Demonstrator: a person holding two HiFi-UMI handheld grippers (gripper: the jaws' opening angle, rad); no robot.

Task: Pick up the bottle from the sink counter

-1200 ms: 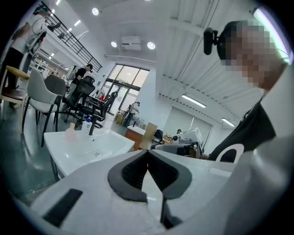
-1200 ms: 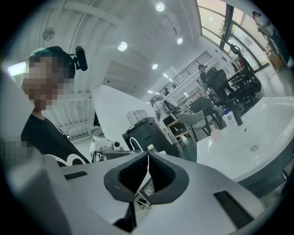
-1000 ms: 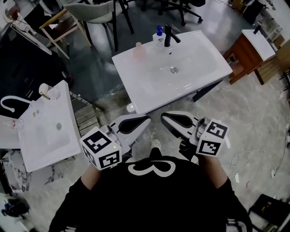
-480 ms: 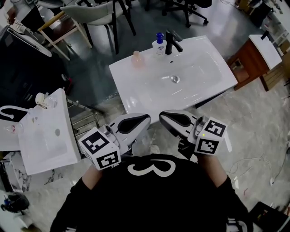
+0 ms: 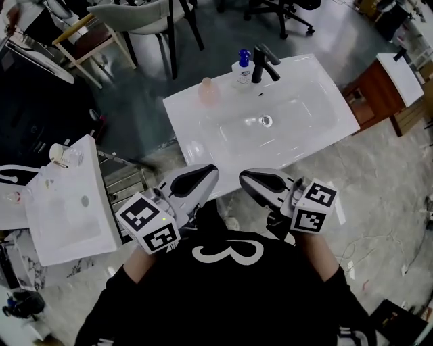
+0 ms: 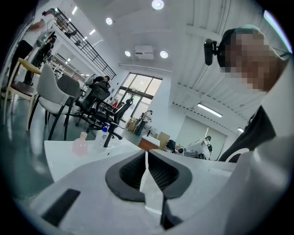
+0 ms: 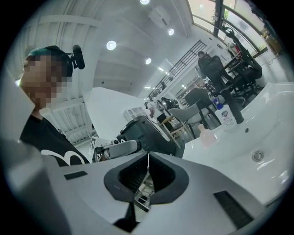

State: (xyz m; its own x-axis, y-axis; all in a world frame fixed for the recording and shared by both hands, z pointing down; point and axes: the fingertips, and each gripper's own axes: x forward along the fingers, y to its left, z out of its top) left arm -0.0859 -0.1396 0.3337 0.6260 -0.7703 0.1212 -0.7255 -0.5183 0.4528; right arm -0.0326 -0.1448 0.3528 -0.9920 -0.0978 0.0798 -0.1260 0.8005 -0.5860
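A small pink bottle (image 5: pixel 207 89) stands on the far left part of the white sink counter (image 5: pixel 203 132); it also shows in the left gripper view as the pink bottle (image 6: pixel 80 143) and in the right gripper view as the pink bottle (image 7: pixel 206 135). A white pump bottle with a blue top (image 5: pixel 243 66) stands beside the black faucet (image 5: pixel 262 63). My left gripper (image 5: pixel 208 173) and right gripper (image 5: pixel 246 178) hover side by side before the counter's near edge, both shut and empty, well short of the bottles.
A second white basin (image 5: pixel 67 203) sits at the left with small items on it. Chairs (image 5: pixel 145 20) stand beyond the counter, and a wooden cabinet (image 5: pixel 379 84) is at the right. The person's dark shirt fills the bottom of the head view.
The view has shifted slightly, so the counter sits a little nearer and to the right. Both grippers stay shut and keep their places before its near edge.
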